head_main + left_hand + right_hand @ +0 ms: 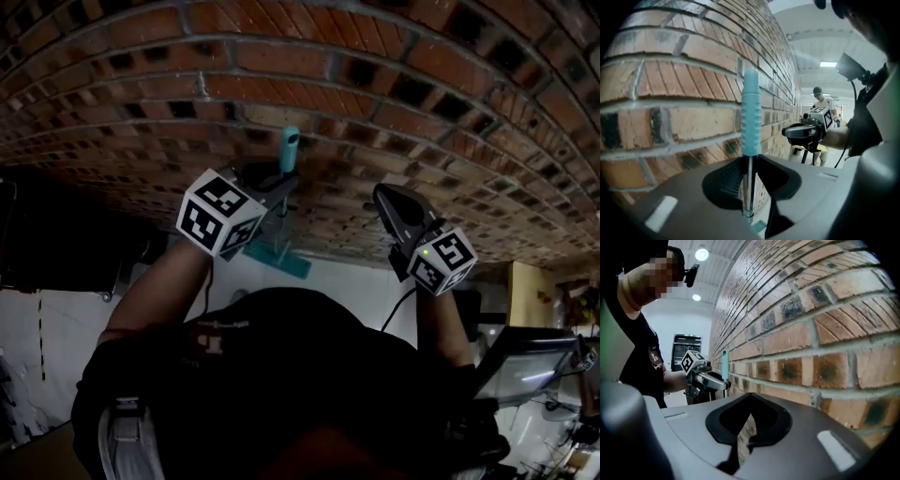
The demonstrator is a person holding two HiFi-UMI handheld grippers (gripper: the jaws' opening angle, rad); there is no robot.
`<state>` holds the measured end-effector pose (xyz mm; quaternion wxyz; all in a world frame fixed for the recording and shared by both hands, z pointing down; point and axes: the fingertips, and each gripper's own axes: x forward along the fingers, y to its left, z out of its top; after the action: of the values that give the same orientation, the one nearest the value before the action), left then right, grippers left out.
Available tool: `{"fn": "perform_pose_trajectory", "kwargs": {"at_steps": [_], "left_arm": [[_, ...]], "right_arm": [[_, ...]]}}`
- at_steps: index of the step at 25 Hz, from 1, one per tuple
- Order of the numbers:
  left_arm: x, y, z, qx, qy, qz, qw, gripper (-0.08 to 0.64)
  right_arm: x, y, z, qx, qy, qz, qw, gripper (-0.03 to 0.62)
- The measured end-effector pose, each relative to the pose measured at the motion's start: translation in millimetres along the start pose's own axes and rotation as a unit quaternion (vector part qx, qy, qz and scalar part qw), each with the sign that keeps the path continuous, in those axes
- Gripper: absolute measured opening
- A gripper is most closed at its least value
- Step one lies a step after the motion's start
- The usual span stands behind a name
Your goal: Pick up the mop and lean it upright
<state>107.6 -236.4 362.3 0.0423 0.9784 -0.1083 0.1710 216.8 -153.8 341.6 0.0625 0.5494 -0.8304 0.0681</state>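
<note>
Holding the mop [290, 150] by its thin metal shaft, the left gripper [281, 183] has its jaws closed about halfway, and they press on the shaft just under the teal grip. In the left gripper view the mop handle [751, 117] stands almost upright, close to the brick wall [670, 93]; whether it touches the wall cannot be told. The right gripper [389, 197] hangs beside it at a similar height, its jaws drawn together at the tips with nothing between them. The picking up seems to be done, and the step in hand is probably to bring the mop to the wall. The next move likely calls for setting the flat teal mop head [281, 258] on the pale floor [347, 281], a little out from the wall, then tipping the grip end onto the bricks before the jaws open. The shaft is smooth, shiny and round, so it may slip or turn in the pads. The grip is a ribbed plastic sleeve with a rounded end. The bricks are rough, with deep mortar lines, and they should stop the handle from sliding sideways.
</note>
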Motion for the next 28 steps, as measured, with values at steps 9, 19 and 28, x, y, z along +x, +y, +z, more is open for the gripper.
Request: {"fn": "perform_pose_trajectory", "kwargs": {"at_steps": [9, 19, 28], "left_arm": [[-32.9, 0.7, 95.8, 0.02, -0.041, -0.03, 0.9985, 0.097], [-62.9, 8.4, 168.7, 0.027, -0.072, -0.047, 0.9959, 0.097], [-82.8, 13.9, 228.7, 0.039, -0.096, -0.058, 0.9929, 0.097]], "right_arm": [[-2.8, 1.9, 66.0, -0.013, -0.012, 0.003, 1.0, 0.014], [-0.5, 8.4, 131.4, -0.033, -0.033, 0.012, 0.999, 0.014], [2.1, 13.8, 156.1, -0.037, -0.047, 0.022, 0.998, 0.015]]}}
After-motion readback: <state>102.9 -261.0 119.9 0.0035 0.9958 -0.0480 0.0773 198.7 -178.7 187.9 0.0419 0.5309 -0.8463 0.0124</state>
